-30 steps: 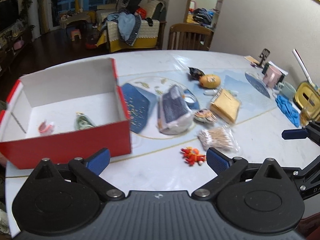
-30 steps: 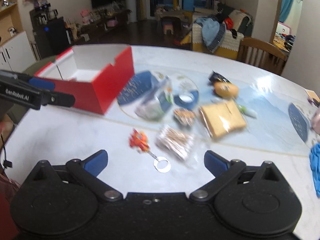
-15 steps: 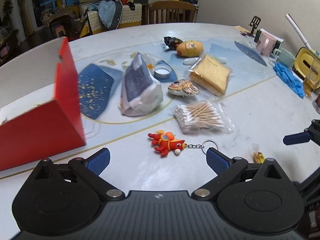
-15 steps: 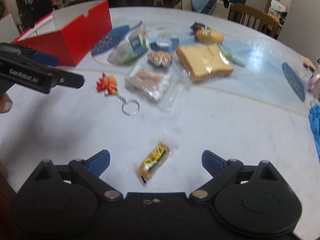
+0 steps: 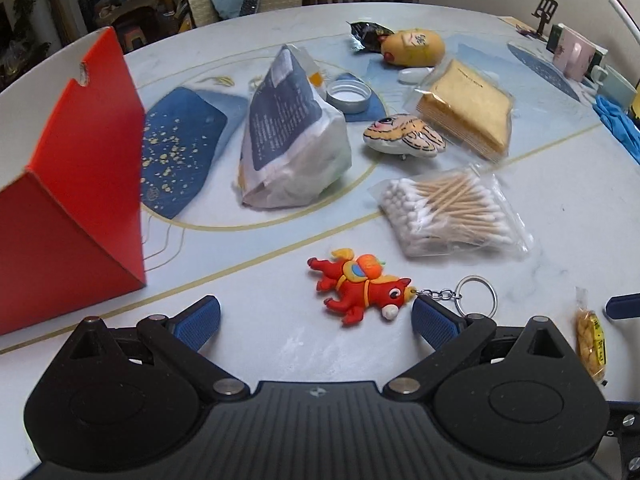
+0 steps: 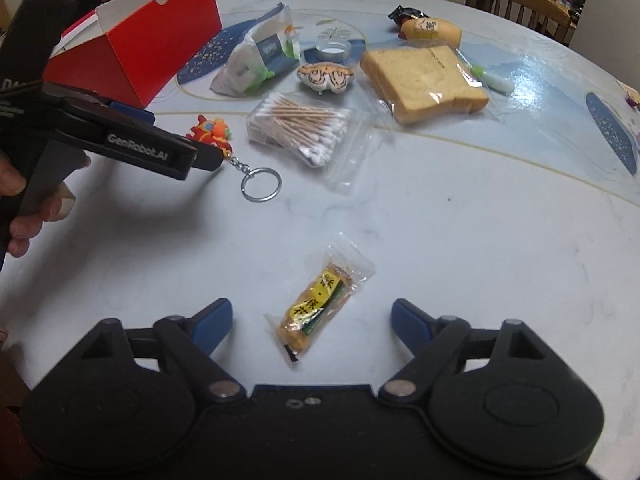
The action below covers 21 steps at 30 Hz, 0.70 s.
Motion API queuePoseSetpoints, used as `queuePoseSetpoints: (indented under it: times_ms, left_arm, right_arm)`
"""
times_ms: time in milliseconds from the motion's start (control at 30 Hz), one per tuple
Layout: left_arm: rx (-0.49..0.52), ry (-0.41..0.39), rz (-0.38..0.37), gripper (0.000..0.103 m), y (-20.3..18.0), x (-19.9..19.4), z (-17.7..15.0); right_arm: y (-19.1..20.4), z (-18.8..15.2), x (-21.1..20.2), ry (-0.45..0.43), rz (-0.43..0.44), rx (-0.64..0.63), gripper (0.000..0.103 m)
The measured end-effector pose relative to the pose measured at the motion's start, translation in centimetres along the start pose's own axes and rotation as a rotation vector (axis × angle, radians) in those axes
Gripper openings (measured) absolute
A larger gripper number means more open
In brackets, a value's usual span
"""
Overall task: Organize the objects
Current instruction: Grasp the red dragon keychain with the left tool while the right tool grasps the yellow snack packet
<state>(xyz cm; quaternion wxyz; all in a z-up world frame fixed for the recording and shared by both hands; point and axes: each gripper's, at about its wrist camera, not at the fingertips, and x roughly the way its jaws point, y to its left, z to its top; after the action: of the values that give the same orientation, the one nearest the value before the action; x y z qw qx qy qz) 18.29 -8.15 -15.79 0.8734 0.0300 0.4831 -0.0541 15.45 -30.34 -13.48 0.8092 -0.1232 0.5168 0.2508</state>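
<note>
A red horse keychain (image 5: pixel 360 288) with a metal ring (image 6: pixel 261 184) lies on the white table just ahead of my left gripper (image 5: pixel 316 320), which is open, its jaws wide on either side of the toy and not touching it. A small yellow snack packet (image 6: pixel 316 304) lies between the jaws of my right gripper (image 6: pixel 312 320); they are closing but the pads stand clear of the packet. The red box (image 5: pixel 72 200) sits at the left. The left gripper (image 6: pixel 160 152) shows in the right wrist view, held by a hand.
Beyond lie a cotton swab bag (image 5: pixel 448 208), a tissue pack (image 5: pixel 288 128), bagged bread (image 5: pixel 468 108), a tiger-faced shell toy (image 5: pixel 404 142), a tin lid (image 5: pixel 348 96), a yellow plush (image 5: pixel 414 46), mugs (image 5: pixel 576 54) and blue gloves (image 5: pixel 618 120) at the right. A chair (image 6: pixel 516 0) stands behind the table.
Both grippers have come down toward the table. The left swung away from the red box to the keychain; the right moved from the keychain area to the snack packet, its jaws narrowing.
</note>
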Motion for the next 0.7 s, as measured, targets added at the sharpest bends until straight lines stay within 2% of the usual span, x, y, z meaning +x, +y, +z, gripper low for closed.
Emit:
queuePoseSetpoints:
  times_ms: [167, 367, 433, 533, 600, 633, 700]
  left_arm:
    - [0.035, -0.027, -0.008, 0.103, -0.3, 0.2, 0.2]
    - [0.042, -0.036, -0.029, 0.100, -0.1, 0.4, 0.4]
    - [0.054, -0.046, -0.037, 0.095, -0.3, 0.2, 0.4]
    - [0.076, -0.055, -0.051, 0.082, -0.8, -0.1, 0.4]
    - [0.090, -0.063, -0.060, 0.060, -1.1, -0.4, 0.4]
    - [0.096, -0.064, -0.062, 0.060, -1.2, -0.5, 0.4]
    - [0.092, -0.058, -0.063, 0.060, -1.2, -0.6, 0.6]
  right_arm:
    - [0.3, 0.0, 0.1, -0.001, 0.001, -0.021, 0.081]
    - [0.5, 0.2, 0.1, -0.010, -0.015, -0.039, 0.069]
    - [0.6, 0.2, 0.1, -0.012, -0.026, -0.041, 0.066]
    - [0.5, 0.2, 0.0, -0.017, -0.040, -0.038, 0.059]
    - [0.6, 0.3, 0.0, -0.019, -0.048, -0.039, 0.054]
    - [0.6, 0.3, 0.0, -0.020, -0.048, -0.039, 0.052]
    - [0.7, 0.4, 0.0, -0.023, -0.054, -0.039, 0.043]
